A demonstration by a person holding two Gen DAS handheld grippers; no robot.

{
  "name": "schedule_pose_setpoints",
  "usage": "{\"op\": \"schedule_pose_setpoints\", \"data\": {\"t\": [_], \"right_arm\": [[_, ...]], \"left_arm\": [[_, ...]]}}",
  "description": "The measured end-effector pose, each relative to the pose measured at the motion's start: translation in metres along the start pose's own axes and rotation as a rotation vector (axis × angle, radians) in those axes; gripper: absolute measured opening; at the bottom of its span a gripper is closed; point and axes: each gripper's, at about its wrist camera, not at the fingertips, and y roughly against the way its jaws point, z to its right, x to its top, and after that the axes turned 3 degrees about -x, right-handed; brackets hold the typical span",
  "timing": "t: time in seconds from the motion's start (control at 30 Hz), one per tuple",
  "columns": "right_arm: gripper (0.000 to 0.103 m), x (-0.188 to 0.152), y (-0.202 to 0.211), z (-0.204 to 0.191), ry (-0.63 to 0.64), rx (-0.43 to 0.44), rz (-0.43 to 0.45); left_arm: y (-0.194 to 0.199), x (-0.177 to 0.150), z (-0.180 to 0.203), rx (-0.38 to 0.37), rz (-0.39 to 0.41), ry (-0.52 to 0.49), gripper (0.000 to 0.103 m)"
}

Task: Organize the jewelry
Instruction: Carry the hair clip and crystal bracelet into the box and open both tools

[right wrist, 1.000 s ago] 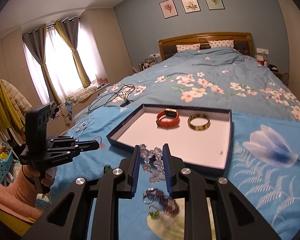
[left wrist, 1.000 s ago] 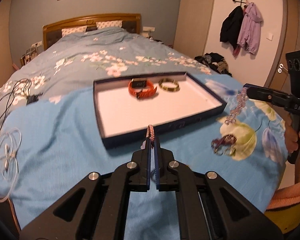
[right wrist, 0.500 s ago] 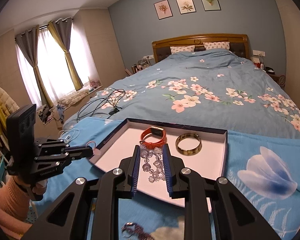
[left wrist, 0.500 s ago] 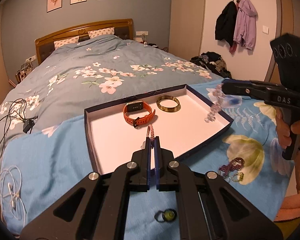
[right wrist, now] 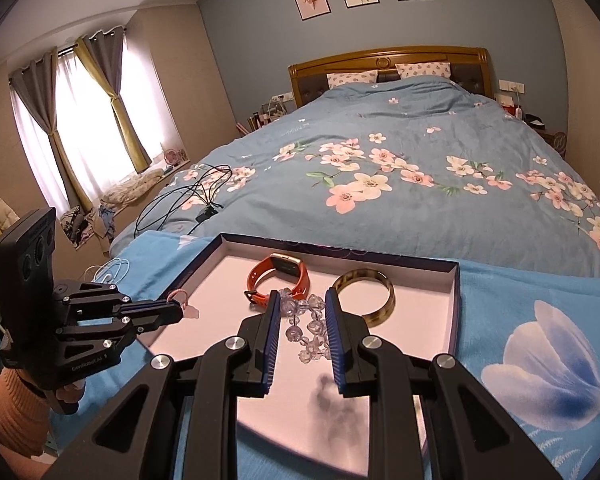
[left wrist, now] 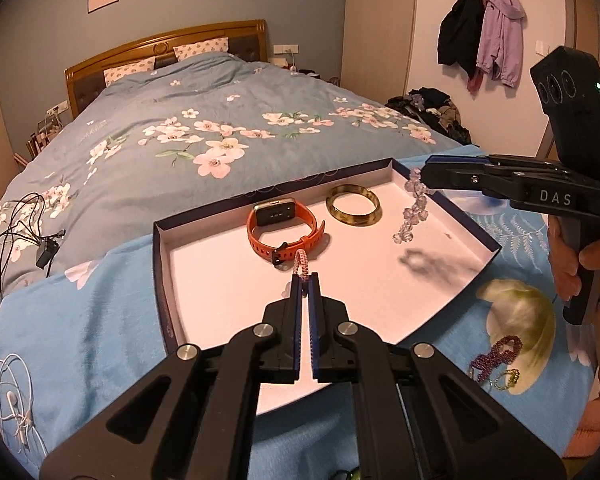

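A dark-rimmed tray (left wrist: 162,280) with a white floor lies on the blue bedcover; it also shows in the right wrist view (right wrist: 456,312). In it lie an orange watch (left wrist: 286,232) (right wrist: 280,278) and a tortoiseshell bangle (left wrist: 353,210) (right wrist: 366,296). My left gripper (left wrist: 305,280) is shut on a thin pink-and-white braided bracelet (left wrist: 301,262), held above the tray's middle. My right gripper (right wrist: 302,300) is shut on a clear bead bracelet (right wrist: 306,328) that dangles above the tray's right part (left wrist: 412,212).
A purple bead bracelet (left wrist: 498,354) and a green ring (left wrist: 508,378) lie on the cover right of the tray. Black cables (left wrist: 16,224) and white earphones (left wrist: 14,396) lie to the left. Coats (left wrist: 482,26) hang on the far wall.
Both grippers have moved forward over the tray with their bracelets. The clear bead bracelet now hangs over the tray's right part and casts a shadow on its floor.
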Motion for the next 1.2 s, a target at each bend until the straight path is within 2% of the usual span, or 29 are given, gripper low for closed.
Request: {"op": "schedule_pose_setpoints", "data": {"t": [0.5, 0.77, 0.93, 1.17, 1.2], "right_arm": [[0.021, -0.002, -0.035, 0.007, -0.021, -0.016, -0.075], [0.021, -0.005, -0.045, 0.013, -0.028, -0.028, -0.112], [0.022, -0.009, -0.048, 0.016, -0.044, -0.046, -0.133], [0.025, -0.008, -0.036, 0.022, -0.067, -0.061, -0.108], [0.026, -0.009, -0.034, 0.023, -0.069, -0.061, -0.106]], "left_arm": [[-0.048, 0.006, -0.001, -0.02, -0.09, 0.005, 0.003], [-0.068, 0.007, -0.007, -0.029, -0.132, 0.039, 0.004], [-0.07, 0.009, -0.005, -0.022, -0.126, 0.036, 0.011], [-0.053, 0.011, -0.011, 0.006, -0.071, 0.076, 0.036], [-0.048, 0.011, -0.011, 0.012, -0.058, 0.076, 0.037]]}}
